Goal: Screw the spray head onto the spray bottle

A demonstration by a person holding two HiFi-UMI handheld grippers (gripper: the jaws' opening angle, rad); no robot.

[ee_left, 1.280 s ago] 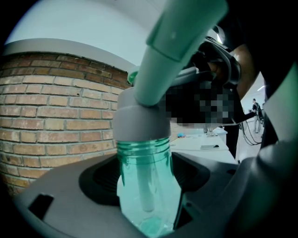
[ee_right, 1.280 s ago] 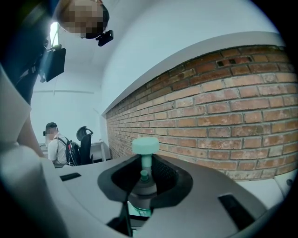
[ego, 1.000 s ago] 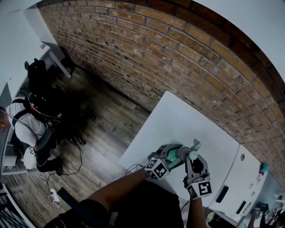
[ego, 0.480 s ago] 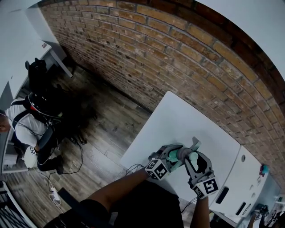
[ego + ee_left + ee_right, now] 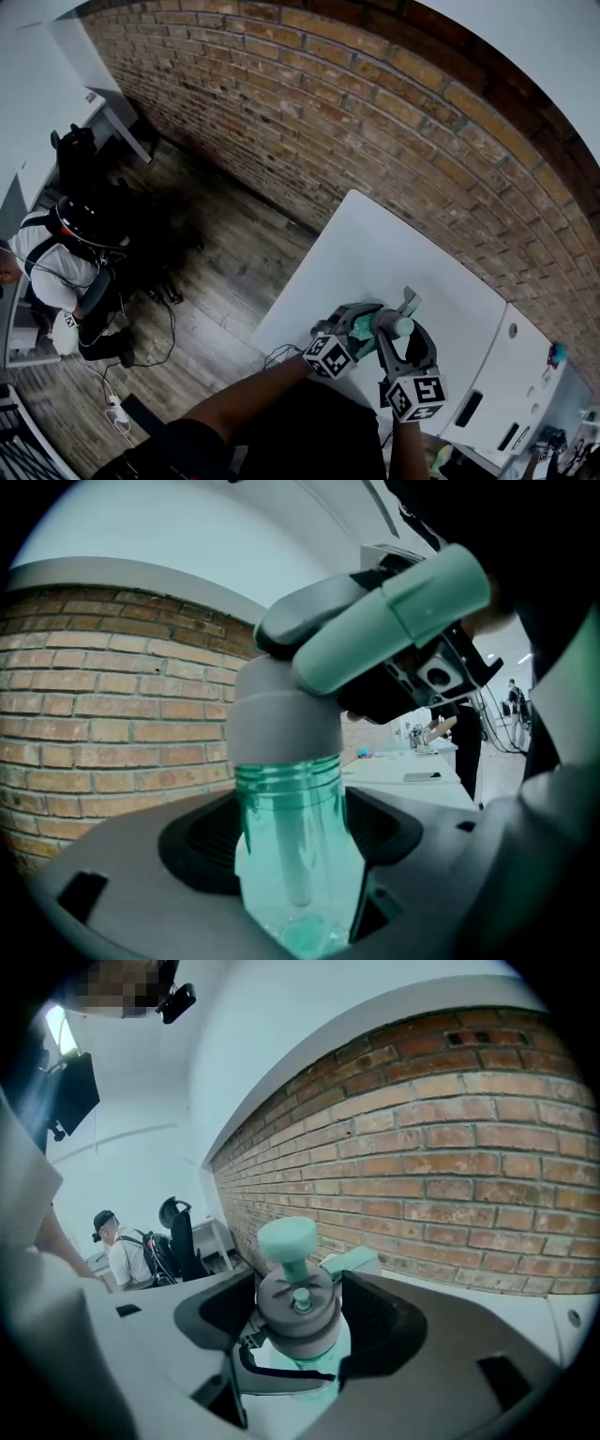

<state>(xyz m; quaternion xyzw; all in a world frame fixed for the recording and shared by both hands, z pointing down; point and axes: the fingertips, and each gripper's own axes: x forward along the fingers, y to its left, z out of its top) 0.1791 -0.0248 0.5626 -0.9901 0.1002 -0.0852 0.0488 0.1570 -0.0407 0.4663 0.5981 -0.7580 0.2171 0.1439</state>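
Note:
A clear green spray bottle (image 5: 295, 846) stands between the jaws of my left gripper (image 5: 295, 855), which is shut on its body. A grey collar (image 5: 281, 714) and a mint-green spray head (image 5: 375, 621) sit on its neck. In the head view the bottle (image 5: 375, 325) is held over the near edge of the white table (image 5: 375, 244), with the left gripper (image 5: 361, 328) coming from the left. My right gripper (image 5: 295, 1321) has just been opening; the spray head (image 5: 295, 1297) sits between its spread jaws, with a gap beside the collar. The right gripper (image 5: 398, 328) reaches in from below.
A brick wall (image 5: 375, 112) runs behind the table. A second white table (image 5: 511, 375) with small items adjoins on the right. On the wooden floor (image 5: 216, 272) to the left, a person (image 5: 52, 262) sits near a dark chair (image 5: 80, 159) and cables.
The right gripper's jaws spread apart from the spray head's collar, and the gripper rolled, so its marker cube shifted. The left gripper and the bottle stayed where they were.

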